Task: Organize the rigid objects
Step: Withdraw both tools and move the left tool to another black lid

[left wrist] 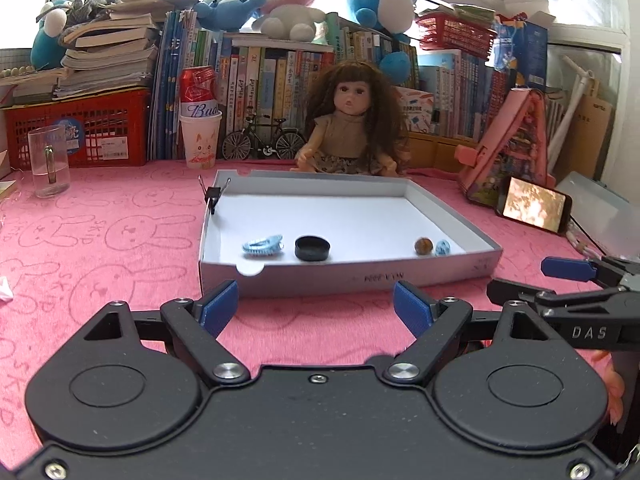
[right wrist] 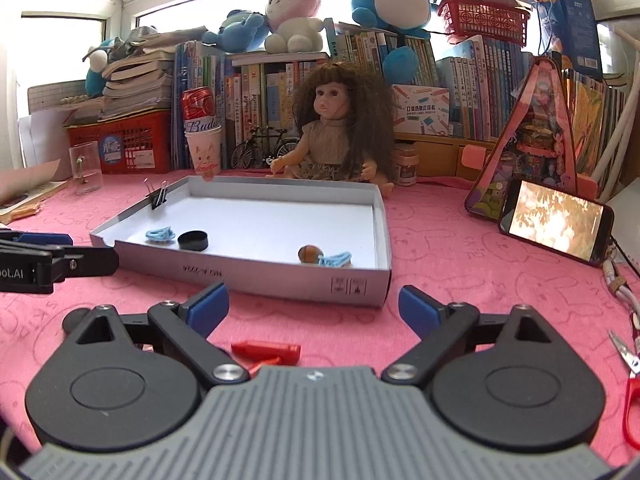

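Observation:
A shallow white box (left wrist: 340,276) lies on the pink cloth in front of both grippers. Inside it are a blue hair clip (left wrist: 263,245), a black round cap (left wrist: 312,248), a brown marble (left wrist: 423,245) and a second blue clip (left wrist: 443,247). A black binder clip (left wrist: 213,195) is clamped on its left wall. My left gripper (left wrist: 316,305) stands open just short of the box's front wall, nothing between its fingers. My right gripper (right wrist: 314,306) is open before the box (right wrist: 248,276) too. A red plastic piece (right wrist: 272,349) lies on the cloth beneath it, near its body, untouched.
A doll (left wrist: 352,128) sits behind the box, before a row of books with plush toys on top. A glass mug (left wrist: 48,162) and a paper cup with a can (left wrist: 200,140) stand back left. A lit phone (right wrist: 556,220) leans at the right; red-handled pliers (right wrist: 630,364) lie near the right edge.

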Demonstrator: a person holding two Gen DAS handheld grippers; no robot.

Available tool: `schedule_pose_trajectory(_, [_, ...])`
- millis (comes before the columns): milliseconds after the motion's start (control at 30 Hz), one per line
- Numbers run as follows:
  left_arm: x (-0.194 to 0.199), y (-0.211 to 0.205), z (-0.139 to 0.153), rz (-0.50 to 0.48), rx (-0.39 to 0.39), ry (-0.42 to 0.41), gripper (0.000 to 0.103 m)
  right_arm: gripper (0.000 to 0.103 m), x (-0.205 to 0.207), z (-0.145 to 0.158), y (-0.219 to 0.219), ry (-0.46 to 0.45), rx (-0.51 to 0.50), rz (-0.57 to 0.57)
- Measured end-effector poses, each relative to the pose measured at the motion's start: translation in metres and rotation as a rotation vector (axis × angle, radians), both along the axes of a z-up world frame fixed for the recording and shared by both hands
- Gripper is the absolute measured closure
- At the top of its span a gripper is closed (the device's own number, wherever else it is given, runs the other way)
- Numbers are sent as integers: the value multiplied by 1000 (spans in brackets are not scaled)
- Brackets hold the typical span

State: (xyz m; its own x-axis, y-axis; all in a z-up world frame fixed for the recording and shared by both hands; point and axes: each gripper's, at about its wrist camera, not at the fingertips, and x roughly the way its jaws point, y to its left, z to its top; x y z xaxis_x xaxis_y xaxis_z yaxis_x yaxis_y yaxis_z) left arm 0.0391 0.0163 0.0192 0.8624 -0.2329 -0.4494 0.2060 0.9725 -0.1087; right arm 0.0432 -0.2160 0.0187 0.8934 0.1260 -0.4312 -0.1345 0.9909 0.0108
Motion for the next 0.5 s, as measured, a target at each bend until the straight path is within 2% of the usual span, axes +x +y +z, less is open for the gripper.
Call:
schedule_pose_trajectory(367, [-31,7,-15,-31,19,-8,20,5,-19,-15,0,25,-13,13])
schedule_pose_trajectory(500, [-41,9,-19,-33,41,-7,31,5,-25,-18,3,28,-41,59])
